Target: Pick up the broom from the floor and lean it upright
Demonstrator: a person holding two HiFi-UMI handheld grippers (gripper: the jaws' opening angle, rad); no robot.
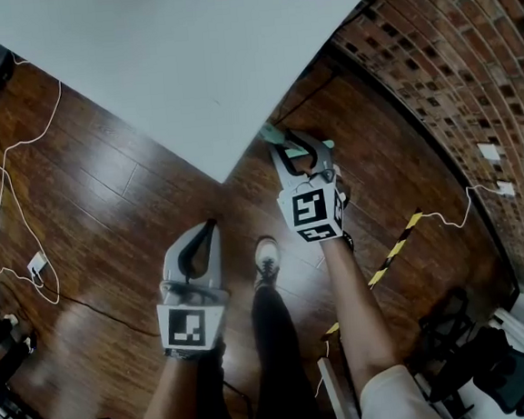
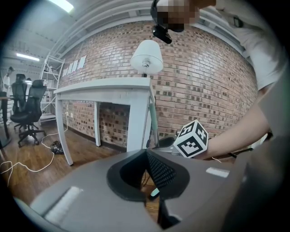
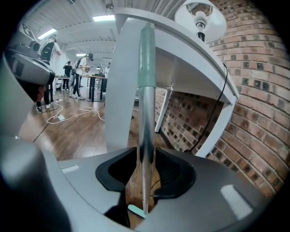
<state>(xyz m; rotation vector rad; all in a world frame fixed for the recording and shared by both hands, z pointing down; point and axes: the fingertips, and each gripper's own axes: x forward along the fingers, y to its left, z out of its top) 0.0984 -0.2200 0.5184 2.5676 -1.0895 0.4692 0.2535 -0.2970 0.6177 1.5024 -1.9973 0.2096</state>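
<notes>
Against the near corner of the white table [image 1: 185, 56], the broom [image 3: 146, 99] is standing almost upright. Its green-and-silver handle appears to be leaning along the corner leg [image 3: 121, 90], and its foot is sitting on the wooden floor [image 1: 105, 190] below. My right gripper [image 1: 303, 159] is hovering around that handle with its jaws parted. The shaft is running between them and the pads are looking just clear of it, so I am judging that the broom is carrying itself. My left gripper [image 1: 209, 229] is hanging well apart to the side, jaws together and holding nothing. What is worrying me is the lean: the handle is resting on a narrow leg rather than a wall, and the floor is looking glossy, so the foot may be sliding out or the shaft rolling off the leg's edge. Drawing the right gripper back crookedly is risking a pad catching the shaft and dragging it over. The person's shoe [image 1: 266, 260] is standing not far from the broom, so a careless step is threatening to knock it.
</notes>
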